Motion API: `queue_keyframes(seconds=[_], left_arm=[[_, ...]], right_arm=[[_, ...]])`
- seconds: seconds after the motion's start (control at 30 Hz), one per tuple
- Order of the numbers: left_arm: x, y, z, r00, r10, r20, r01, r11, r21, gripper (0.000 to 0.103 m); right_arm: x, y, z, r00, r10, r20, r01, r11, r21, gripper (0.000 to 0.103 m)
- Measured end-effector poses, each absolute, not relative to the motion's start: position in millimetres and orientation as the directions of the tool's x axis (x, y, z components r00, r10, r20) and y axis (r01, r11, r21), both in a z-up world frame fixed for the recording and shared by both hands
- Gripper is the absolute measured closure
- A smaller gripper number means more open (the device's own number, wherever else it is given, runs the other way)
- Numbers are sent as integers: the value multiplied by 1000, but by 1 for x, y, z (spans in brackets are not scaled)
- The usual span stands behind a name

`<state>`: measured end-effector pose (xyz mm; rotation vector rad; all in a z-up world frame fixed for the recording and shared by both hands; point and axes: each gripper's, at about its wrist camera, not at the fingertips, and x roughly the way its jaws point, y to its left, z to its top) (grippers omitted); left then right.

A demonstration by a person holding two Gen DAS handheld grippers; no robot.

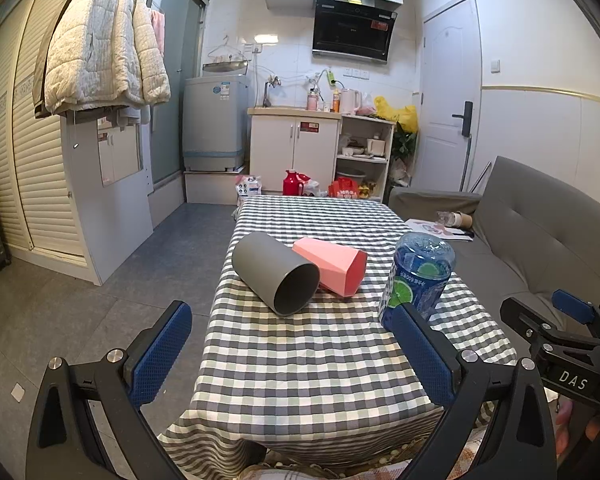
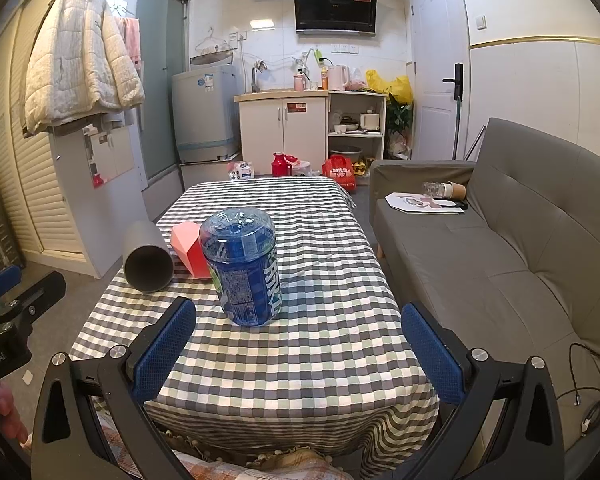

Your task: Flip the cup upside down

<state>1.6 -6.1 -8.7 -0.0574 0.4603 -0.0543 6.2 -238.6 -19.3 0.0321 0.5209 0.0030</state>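
A grey cup (image 1: 274, 274) (image 2: 148, 258) lies on its side on the checked tablecloth (image 1: 320, 360) (image 2: 300, 340), its mouth facing me. Touching its right side lies a pink faceted cup (image 1: 332, 266) (image 2: 190, 250), also on its side. A blue plastic cup (image 1: 418, 276) (image 2: 242, 266) with a printed label stands upside down to their right. My left gripper (image 1: 296, 356) is open near the table's front edge, short of the grey cup. My right gripper (image 2: 300, 352) is open too, just in front of the blue cup. Neither holds anything.
A grey sofa (image 2: 500, 248) runs along the table's right side, with papers and a paper cup on it. Bare floor (image 1: 148, 272) lies to the left. Kitchen cabinets (image 1: 296, 152), a washing machine (image 1: 214, 124) and bags stand beyond the table's far end.
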Motion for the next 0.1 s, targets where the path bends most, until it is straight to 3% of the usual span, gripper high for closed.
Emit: queue_keyframes(seconds=[0.1], left_arm=[[1,-8,-9,896,-70,-439,49,997,-60,0]], right_arm=[[6,-238,-20,867,11,-499,6,999,31,0]])
